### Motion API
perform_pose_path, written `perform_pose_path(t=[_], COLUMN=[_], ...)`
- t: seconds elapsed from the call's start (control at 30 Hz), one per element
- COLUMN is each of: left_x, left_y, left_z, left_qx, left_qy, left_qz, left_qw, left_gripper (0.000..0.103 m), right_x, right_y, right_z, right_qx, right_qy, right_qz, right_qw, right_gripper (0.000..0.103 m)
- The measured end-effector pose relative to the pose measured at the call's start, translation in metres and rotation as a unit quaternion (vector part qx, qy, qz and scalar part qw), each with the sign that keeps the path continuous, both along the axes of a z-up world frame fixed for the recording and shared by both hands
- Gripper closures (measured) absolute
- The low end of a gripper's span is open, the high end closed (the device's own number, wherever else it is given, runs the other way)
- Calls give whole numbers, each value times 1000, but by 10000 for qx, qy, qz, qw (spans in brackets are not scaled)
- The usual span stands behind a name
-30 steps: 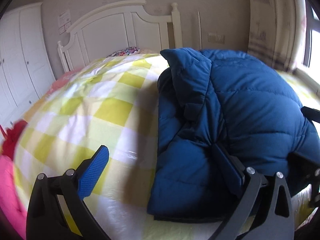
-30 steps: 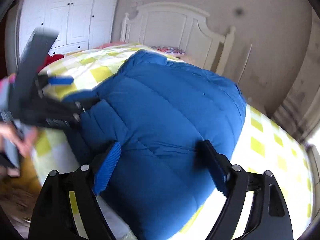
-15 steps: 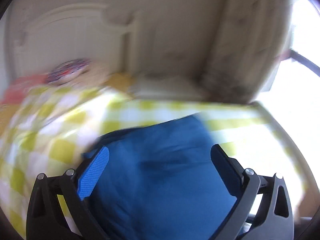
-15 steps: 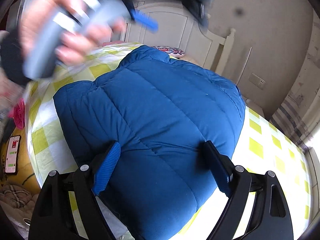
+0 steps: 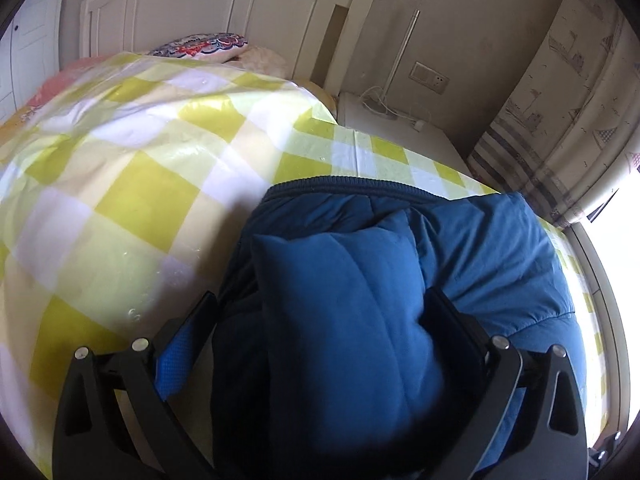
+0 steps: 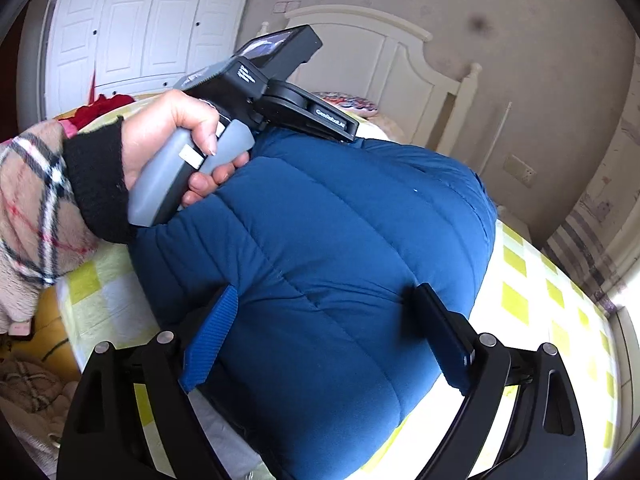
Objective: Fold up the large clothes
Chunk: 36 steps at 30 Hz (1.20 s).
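Blue puffer jacket, folded into a thick bundle, lies on the bed over the yellow-and-white checked cover, toward the foot and the window side. From my left wrist view, the left gripper has a fat roll of the jacket between its fingers; the far pad is pushed into the padding, the near blue pad sits against the darker edge of the fabric, so I read it as pinching the roll. From my right wrist view, the right gripper is low over the bundle with its fingers spread wide and opening, jacket fabric bulging between them; the blue pad lies alongside the fabric, and I cannot tell whether it presses. The person's left hand, in a black cuff and plaid sleeve, grips the grey handle of the left tool above the jacket's far side. White headboard and wardrobe behind; patterned pillow at the bed's head.
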<state>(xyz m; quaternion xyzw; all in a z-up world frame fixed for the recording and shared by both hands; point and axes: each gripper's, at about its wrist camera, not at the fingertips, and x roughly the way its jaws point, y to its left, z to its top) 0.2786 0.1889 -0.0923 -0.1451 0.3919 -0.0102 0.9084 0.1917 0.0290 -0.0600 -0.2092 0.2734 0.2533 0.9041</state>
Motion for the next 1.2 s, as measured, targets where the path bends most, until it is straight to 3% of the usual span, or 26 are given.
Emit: perform_pose_path(t=[0.03, 0.17, 0.27, 0.33, 0.37, 0.47, 0.53, 0.6, 0.7, 0.77, 0.8, 0.83, 0.87, 0.9, 0.97, 1.1, 1.17, 1.2], left_x=[-1, -9, -10, -9, -8, -9, -10, -12, -12, -13, -13, -13, -13, -13, -13, -12, -12, -12], left_y=[1, -1, -2, -2, -1, -2, -2, 1, 4, 3, 2, 3, 2, 2, 2, 5, 5, 5], left_z=[0, 4, 5, 3, 3, 4, 5, 5, 4, 5, 5, 5, 5, 5, 5, 3, 3, 3], left_qx=[4, 83, 119, 106, 98, 152, 197, 193, 103, 136, 141, 139, 129, 116, 113, 45, 30, 29], left_qy=[-13, -65, -101, -121, -141, -192, -236, -273, -269, -309, -307, -316, -318, -324, -300, -279, -274, -277], left_qz=[14, 62, 87, 97, 105, 138, 187, 290, 263, 270, 269, 273, 266, 255, 249, 244, 243, 243], left_qw=[10000, 9999, 9998, 9998, 9998, 9996, 9994, 9990, 9992, 9991, 9991, 9990, 9991, 9991, 9992, 9993, 9993, 9993], left_gripper=[2, 2, 2, 2, 2, 2, 2, 2, 2, 2, 2, 2, 2, 2, 2, 2, 2, 2], right_x=[4, 39, 107, 153, 177, 226, 273, 289, 290, 284, 283, 291, 301, 300, 290, 232, 187, 170], right_y=[-5, -35, -53, -59, -58, -45, -25, -27, -35, -48, -50, -48, -39, -33, -36, -47, -42, -38], right_z=[7, 48, 72, 78, 79, 68, 22, 11, 36, 54, 53, 39, 12, 4, 19, 59, 66, 63], right_qx=[89, 807, 1262, 1610, 1775, 1663, 933, 910, 1096, 1492, 1552, 1366, 829, 612, 626, 1341, 1260, 1113], right_qy=[13, -199, -84, 253, 416, 614, 1453, 1605, 1524, 938, 875, 1179, 1760, 1802, 1610, 950, 639, 510], right_qz=[12, -350, -736, -834, -852, -905, -944, -1086, -1265, -1554, -1679, -1779, -1730, -1606, -1710, -1668, -1322, -1188], right_qw=[10000, 9959, 9892, 9831, 9795, 9800, 9804, 9768, 9740, 9720, 9696, 9674, 9655, 9685, 9700, 9722, 9811, 9853], right_gripper=[26, 26, 32, 45, 46, 46, 46, 46, 46, 46, 46, 46, 46, 46, 46, 46, 43, 34])
